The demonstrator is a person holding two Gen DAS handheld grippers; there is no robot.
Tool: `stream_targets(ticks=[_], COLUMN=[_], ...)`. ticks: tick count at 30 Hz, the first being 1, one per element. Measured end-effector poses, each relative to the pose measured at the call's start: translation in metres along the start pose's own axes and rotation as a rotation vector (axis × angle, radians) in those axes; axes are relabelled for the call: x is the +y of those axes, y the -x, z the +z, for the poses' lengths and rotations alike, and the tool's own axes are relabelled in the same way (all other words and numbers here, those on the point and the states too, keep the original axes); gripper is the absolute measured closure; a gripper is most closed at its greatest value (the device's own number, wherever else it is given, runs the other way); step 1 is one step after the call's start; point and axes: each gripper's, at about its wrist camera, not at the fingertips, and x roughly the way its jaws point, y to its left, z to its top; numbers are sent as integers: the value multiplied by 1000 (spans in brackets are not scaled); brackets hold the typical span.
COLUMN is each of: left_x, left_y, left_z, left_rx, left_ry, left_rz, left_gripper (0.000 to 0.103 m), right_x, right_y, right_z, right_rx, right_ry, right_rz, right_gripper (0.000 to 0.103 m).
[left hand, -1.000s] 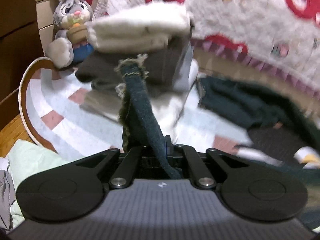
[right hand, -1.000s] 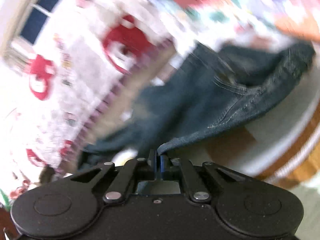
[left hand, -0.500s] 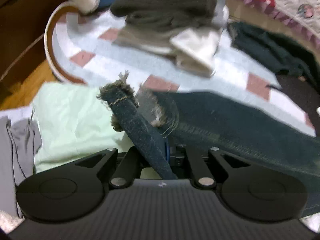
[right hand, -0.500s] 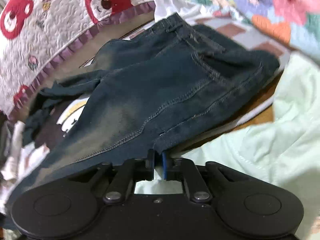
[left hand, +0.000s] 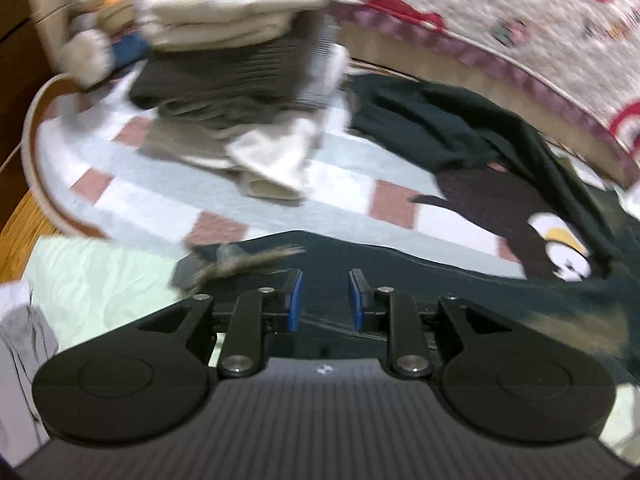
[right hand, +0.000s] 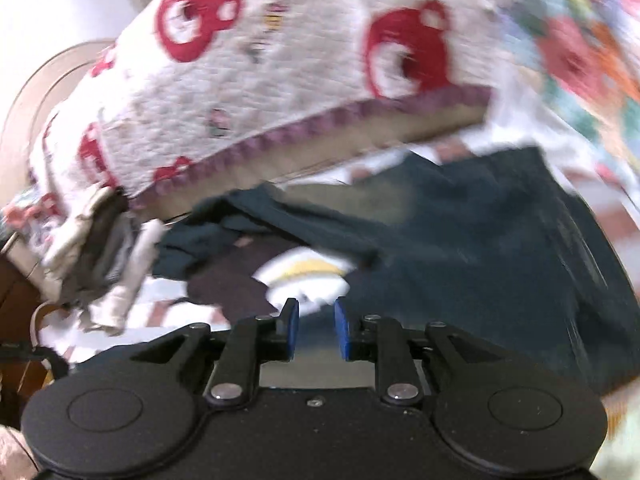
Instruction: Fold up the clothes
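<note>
Dark blue jeans (left hand: 420, 276) lie flat across the checked bed sheet (left hand: 352, 184), with the frayed leg hem (left hand: 240, 262) at the left. My left gripper (left hand: 323, 300) is open and empty just above the jeans. In the right wrist view the jeans (right hand: 500, 240) spread to the right. My right gripper (right hand: 313, 330) is open and empty above them, near a dark shirt with a white and yellow print (right hand: 304, 276).
A stack of folded clothes (left hand: 240, 60) stands at the back left, beside a plush toy (left hand: 96, 28). A dark green garment (left hand: 440, 120) and the printed dark shirt (left hand: 520, 220) lie at the right. A bear-print quilt (right hand: 280, 60) lies behind. A pale green sheet (left hand: 100, 280) lies at the near left.
Both grippers have opened and let go of the jeans, which now lie flat on the bed. Both cameras have tilted up and back from the cloth.
</note>
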Motion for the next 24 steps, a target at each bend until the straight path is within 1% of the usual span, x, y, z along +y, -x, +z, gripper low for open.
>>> stream_targets(ticks=[1, 2, 4, 5, 6, 7, 9, 11, 12, 14, 17, 18, 20, 21, 23, 24], left_x=[-14, -35, -76, -94, -110, -126, -157, -183, -194, -208, -219, -221, -225, -225, -226, -226], left_y=[5, 12, 26, 31, 34, 37, 33, 18, 7, -18, -61, -75, -97, -106, -123, -131], left_z=[8, 14, 25, 28, 33, 38, 49, 60, 65, 76, 88, 91, 96, 99, 104, 106], left_rx=[3, -17, -57, -71, -71, -71, -51, -48, -53, -57, -34, -20, -3, -2, -10, -13], left_ry=[-70, -182, -395, -465, -510, -555, -609, -621, -603, -544, -440, -422, -399, -391, -378, -372], left_rz=[0, 14, 37, 26, 0, -25, -53, -61, -63, -80, -96, -96, -92, -87, -77, -75], left_gripper=[79, 79, 74, 69, 64, 62, 61, 61, 61, 61, 61, 61, 61, 61, 61, 61], right_x=[12, 24, 51, 65, 79, 91, 106, 108, 108, 100, 91, 89, 80, 75, 67, 65], right_y=[-5, -9, -17, -20, -23, -24, -26, -34, -40, -57, -84, -92, -105, -113, -137, -150], right_z=[23, 44, 83, 100, 115, 126, 137, 137, 134, 120, 89, 83, 78, 77, 71, 67], right_rx=[18, 32, 72, 98, 122, 143, 175, 187, 194, 195, 249, 251, 243, 233, 205, 194], right_ry=[38, 80, 187, 270, 359, 450, 582, 634, 650, 671, 787, 791, 718, 679, 625, 618], right_rz=[18, 32, 51, 53, 50, 36, 3, -13, -26, -47, -69, -72, -7, 18, 20, 10], right_gripper=[78, 78, 77, 77, 77, 76, 69, 68, 68, 68, 71, 82, 96, 96, 95, 86])
